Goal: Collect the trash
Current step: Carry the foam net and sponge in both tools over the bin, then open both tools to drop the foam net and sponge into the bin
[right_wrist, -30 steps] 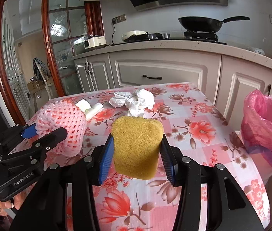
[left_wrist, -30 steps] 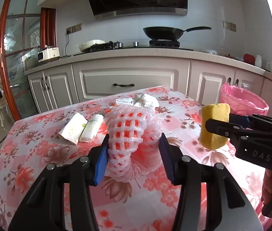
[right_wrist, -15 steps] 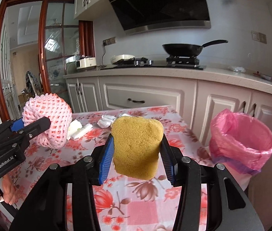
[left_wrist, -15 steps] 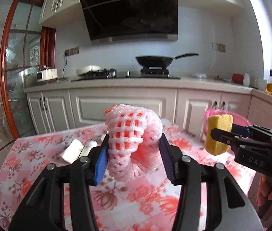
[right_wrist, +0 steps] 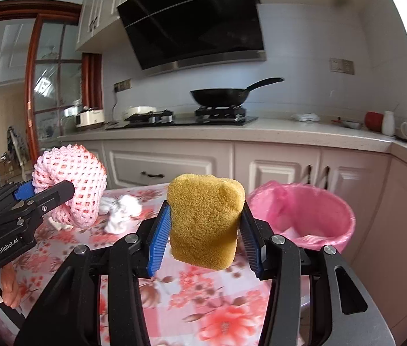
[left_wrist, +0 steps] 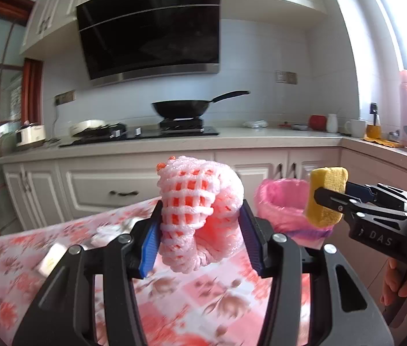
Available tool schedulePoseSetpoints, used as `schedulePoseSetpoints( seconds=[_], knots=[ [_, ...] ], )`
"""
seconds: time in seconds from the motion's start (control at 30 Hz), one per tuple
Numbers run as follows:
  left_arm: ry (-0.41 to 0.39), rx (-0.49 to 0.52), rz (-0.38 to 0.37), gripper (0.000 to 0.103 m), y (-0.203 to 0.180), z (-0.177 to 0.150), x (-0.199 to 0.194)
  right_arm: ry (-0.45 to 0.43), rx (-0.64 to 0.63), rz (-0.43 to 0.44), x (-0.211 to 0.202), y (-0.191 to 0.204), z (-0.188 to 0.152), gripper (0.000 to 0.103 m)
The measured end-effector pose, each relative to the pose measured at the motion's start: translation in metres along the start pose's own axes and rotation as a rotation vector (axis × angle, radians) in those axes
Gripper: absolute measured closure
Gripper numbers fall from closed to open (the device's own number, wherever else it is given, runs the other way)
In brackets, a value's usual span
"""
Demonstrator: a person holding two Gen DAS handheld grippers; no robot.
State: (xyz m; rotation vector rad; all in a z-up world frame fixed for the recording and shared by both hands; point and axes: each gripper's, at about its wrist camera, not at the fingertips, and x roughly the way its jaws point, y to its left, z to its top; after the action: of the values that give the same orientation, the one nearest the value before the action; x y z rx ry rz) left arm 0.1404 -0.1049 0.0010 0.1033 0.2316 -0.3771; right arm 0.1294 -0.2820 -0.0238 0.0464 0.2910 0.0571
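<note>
Floral oilcloth covers the table [right_wrist: 226,311] beside white kitchen cabinets [right_wrist: 171,170].

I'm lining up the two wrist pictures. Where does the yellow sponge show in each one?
Left wrist view: the yellow sponge is at the right, clamped in the right gripper, in front of the pink-lined bin.
Right wrist view: the sponge fills the centre between the blue pads, the bin to its right.
Shared landmark: the black wok on the stove.
</note>
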Motion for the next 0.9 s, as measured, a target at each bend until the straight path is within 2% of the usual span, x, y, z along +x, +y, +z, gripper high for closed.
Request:
schedulePoseSetpoints(
  seconds=[0.33, 0.5, 0.7, 0.73, 0.8, 0.83, 0.9],
  knots=[
    [0.005, 0.037, -0.167, 0.052, -0.065, 0.021, 0.089, 0.022, 0.042, -0.163, 0.024, -0.09, 0.0, 0.058],
    [0.018, 0.033, -0.242, 0.051, -0.093, 0.035, 0.146, 0.035, 0.051, -0.203, 0.049, -0.13, 0.006, 0.058],
    [0.04, -0.011, -0.299, 0.048, -0.118, 0.057, 0.217, 0.056, 0.063, -0.204, 0.091, -0.176, 0.02, 0.056],
    [0.046, -0.023, -0.31, 0.047, -0.122, 0.06, 0.231, 0.056, 0.067, -0.206, 0.098, -0.183, 0.021, 0.055],
    [0.064, -0.048, -0.347, 0.037, -0.127, 0.063, 0.253, 0.065, 0.08, -0.185, 0.111, -0.196, 0.023, 0.049],
    [0.071, -0.053, -0.348, 0.034, -0.128, 0.063, 0.26, 0.068, 0.092, -0.18, 0.117, -0.204, 0.024, 0.038],
    [0.08, -0.062, -0.325, 0.029, -0.129, 0.062, 0.276, 0.06, 0.109, -0.186, 0.123, -0.215, 0.025, 0.034]
  ],
)
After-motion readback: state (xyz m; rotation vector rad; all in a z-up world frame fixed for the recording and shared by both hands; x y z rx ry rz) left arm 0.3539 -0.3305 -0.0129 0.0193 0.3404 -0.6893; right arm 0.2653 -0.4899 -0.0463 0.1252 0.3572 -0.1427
